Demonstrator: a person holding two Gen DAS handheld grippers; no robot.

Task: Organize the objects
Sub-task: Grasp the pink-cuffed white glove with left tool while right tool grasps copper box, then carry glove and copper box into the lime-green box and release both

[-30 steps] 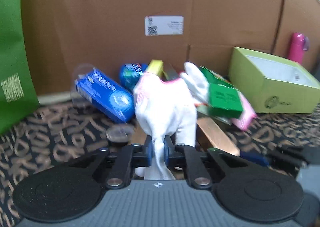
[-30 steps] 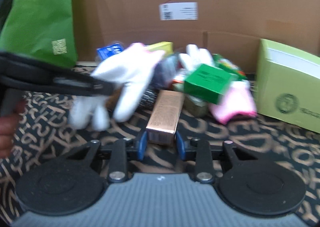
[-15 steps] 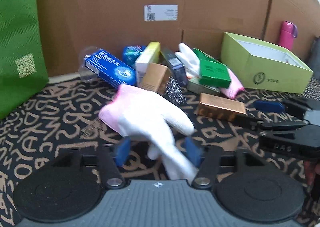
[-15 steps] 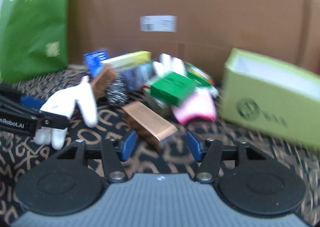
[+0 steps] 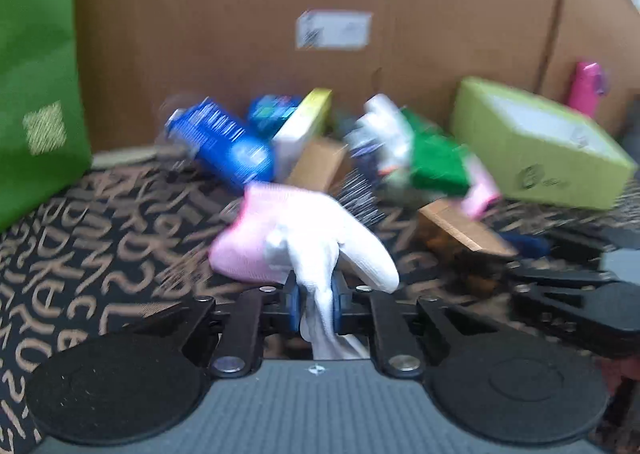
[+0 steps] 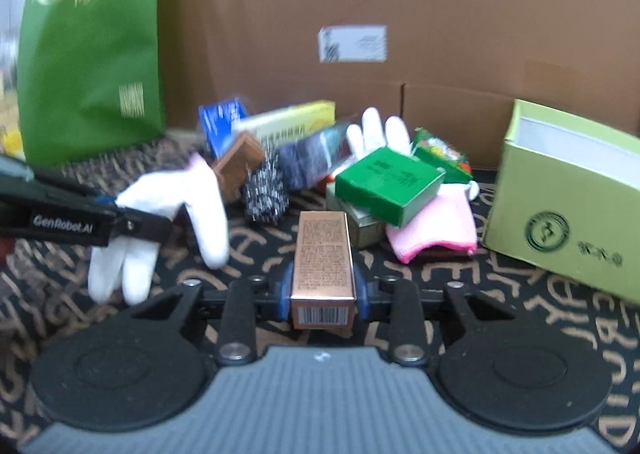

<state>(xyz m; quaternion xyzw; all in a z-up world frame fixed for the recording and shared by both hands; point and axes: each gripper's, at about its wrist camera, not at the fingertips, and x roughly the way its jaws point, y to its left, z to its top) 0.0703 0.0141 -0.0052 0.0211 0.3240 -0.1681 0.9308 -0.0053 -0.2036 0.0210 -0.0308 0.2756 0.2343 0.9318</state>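
My left gripper [image 5: 314,304] is shut on a white glove with a pink cuff [image 5: 296,238], pinching one of its fingers; the glove [image 6: 176,206] also shows hanging from that gripper [image 6: 124,220] in the right wrist view. My right gripper [image 6: 322,294] is shut on a copper-coloured box [image 6: 323,254] with a barcode end, held lengthwise between the jaws. Behind lies a pile: a blue box [image 5: 224,142], a yellow-white box [image 6: 288,122], a steel scourer [image 6: 266,194], a green box [image 6: 388,184] and a second glove [image 6: 434,230].
An open light-green box [image 6: 568,190] stands at the right. A green paper bag [image 6: 92,54] stands at the left. A large cardboard wall [image 6: 360,6] closes the back. A pink bottle [image 5: 586,88] stands far right. The patterned dark cloth [image 5: 100,238] covers the surface.
Both grippers were open half a second ago and have now shut: the left on the white glove's finger, the right on the copper box, which now lies straight between the jaws.
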